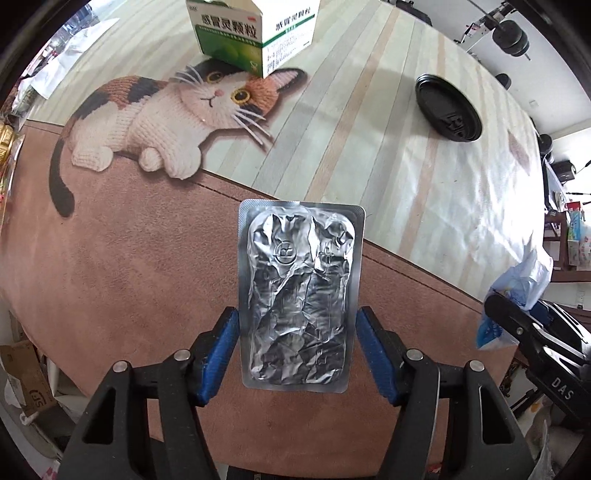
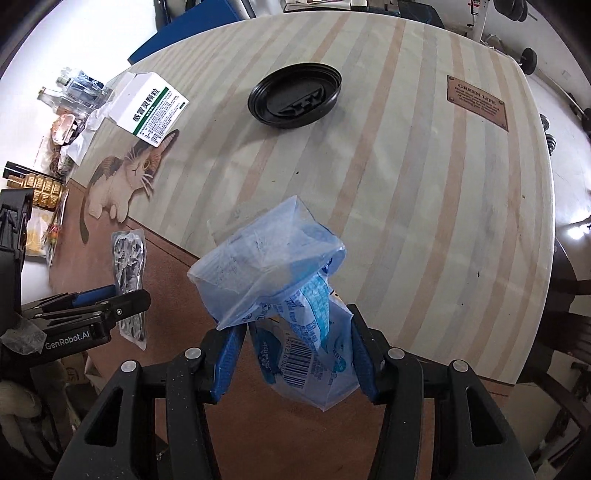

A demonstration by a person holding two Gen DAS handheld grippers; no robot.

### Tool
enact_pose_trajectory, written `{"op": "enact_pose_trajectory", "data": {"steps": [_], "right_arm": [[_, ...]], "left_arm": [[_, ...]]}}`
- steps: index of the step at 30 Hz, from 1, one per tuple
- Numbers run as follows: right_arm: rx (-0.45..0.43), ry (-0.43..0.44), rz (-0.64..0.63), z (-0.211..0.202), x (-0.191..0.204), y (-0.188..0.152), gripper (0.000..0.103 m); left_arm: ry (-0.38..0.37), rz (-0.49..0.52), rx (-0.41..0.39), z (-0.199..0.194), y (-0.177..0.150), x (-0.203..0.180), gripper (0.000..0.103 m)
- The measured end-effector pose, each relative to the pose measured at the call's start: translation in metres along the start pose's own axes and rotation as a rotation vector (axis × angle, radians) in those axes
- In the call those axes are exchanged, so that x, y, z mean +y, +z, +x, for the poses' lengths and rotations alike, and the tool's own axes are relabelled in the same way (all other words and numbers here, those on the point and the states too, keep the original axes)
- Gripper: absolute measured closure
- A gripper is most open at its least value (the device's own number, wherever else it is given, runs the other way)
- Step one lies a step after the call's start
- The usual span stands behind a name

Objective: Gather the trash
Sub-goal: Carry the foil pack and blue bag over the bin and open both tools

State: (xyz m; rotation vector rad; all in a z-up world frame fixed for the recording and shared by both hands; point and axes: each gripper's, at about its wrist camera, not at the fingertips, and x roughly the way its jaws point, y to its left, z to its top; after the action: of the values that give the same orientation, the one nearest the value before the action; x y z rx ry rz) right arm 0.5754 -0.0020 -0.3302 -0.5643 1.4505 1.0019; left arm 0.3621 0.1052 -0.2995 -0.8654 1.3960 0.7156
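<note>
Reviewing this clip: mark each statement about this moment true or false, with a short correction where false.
1. The left gripper holds a silver foil blister pack between its pads. True.
2. The right gripper is empty. False: it is shut on a blue plastic wrapper.
3. A black plastic cup lid lies on the striped table cover. True.
4. The green-and-white medicine box stands on the printed cat's tail. False: it sits by the cat's head and ear.
5. The cup lid rests on top of the medicine box. False: they are apart.
</note>
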Motion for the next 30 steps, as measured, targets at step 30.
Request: {"op": "enact_pose_trajectory", "data": {"steps": [30], "right_arm": [[-0.021, 0.043, -0.023, -0.010, 0.166, -0.317, 0.049]], "left_arm": [[-0.199, -0.138, -0.131, -0.005, -0.315, 0.164, 0.041]]}}
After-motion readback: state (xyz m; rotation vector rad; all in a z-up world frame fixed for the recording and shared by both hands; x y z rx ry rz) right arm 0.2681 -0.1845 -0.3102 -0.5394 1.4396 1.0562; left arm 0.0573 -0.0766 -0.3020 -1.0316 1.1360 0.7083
